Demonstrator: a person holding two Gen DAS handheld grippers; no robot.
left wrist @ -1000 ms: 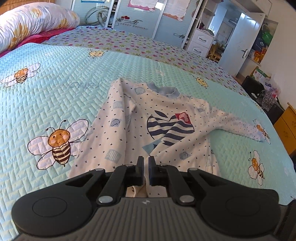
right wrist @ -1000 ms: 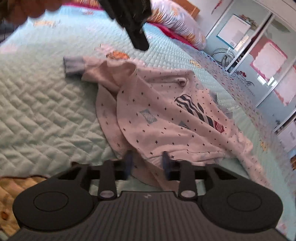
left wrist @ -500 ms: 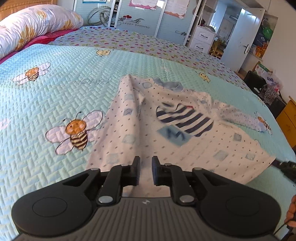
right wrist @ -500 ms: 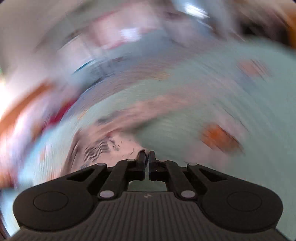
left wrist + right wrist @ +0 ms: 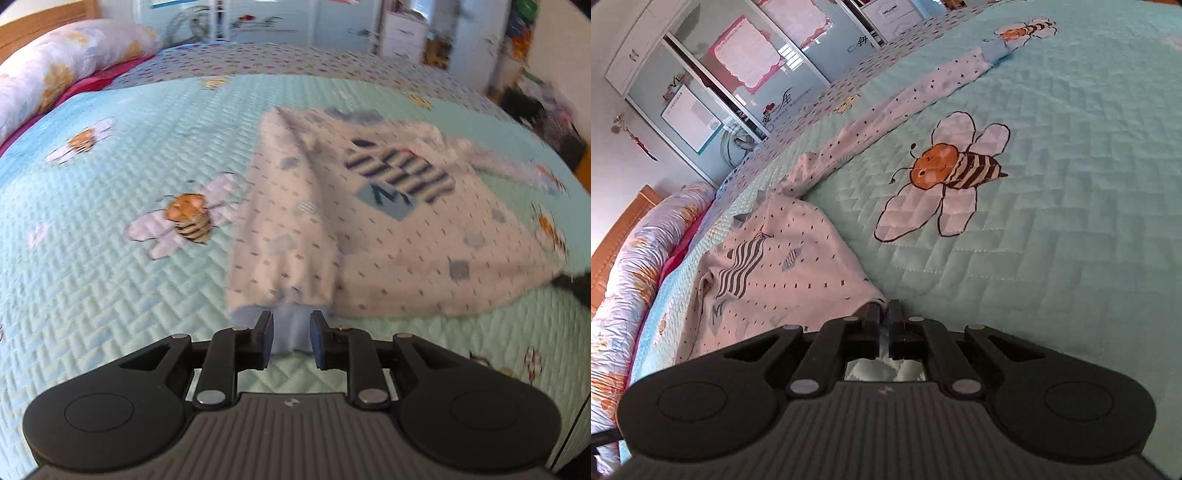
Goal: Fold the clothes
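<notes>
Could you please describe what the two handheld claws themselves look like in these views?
Both look alike: the left claw and right claw have matte black linkage arms with silver pivot pins, two round black side housings, a ribbed grey centre body with a small logo, and blue-tinted pads on the black fingers.

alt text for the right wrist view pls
The right gripper is shut on the hem corner of a white dotted shirt spread on a mint quilted bedspread. One sleeve stretches away past a printed bee.

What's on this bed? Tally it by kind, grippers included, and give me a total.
Shirt: 1
Pillow: 1
Grippers: 2, the left gripper and the right gripper
Total: 4
</notes>
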